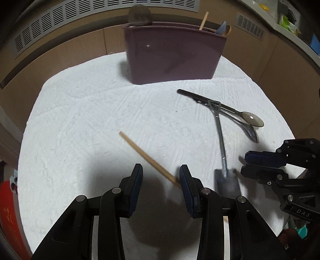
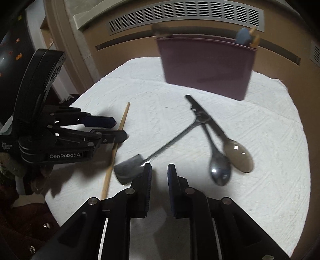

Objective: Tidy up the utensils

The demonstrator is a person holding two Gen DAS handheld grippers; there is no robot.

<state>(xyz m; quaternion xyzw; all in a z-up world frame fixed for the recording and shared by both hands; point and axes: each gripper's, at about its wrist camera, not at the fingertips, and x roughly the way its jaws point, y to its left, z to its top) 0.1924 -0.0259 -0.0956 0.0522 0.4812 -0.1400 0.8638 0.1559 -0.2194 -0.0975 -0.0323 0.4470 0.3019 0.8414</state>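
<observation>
Maroon utensil holder point(image 1: 174, 54) standing upper centre on white cloth point(image 1: 84, 112), left gripper point(image 1: 161, 174) hovering released, right gripper point(image 2: 159, 172) gaping empty, wooden chopstick point(image 1: 148, 158) lying diagonally, tip pointing upper left, spatula point(image 2: 156, 152) pointing toward holder, two spoons point(image 2: 230, 158) lying centre-right.

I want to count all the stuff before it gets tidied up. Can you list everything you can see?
Utensil holder: 1, dark purple, far side of the cloth; wooden sticks and a blue-tipped tool poke out at one end.
Chopstick: 1, light wood, lying loose on the cloth near the left gripper.
Spatula: 1, grey head, metal handle, lying by the right gripper.
Spoons: 2, one shiny metal, one brownish, side by side on the cloth.
Black flat utensil: 1, lying in front of the holder, crossing the spoon handles.
Cloth: 1, white, covering the table.
Vent grille: grey, on the wall behind.
Left gripper: 1, black with blue pads, open.
Right gripper: 1, black with blue pads, open.
</observation>
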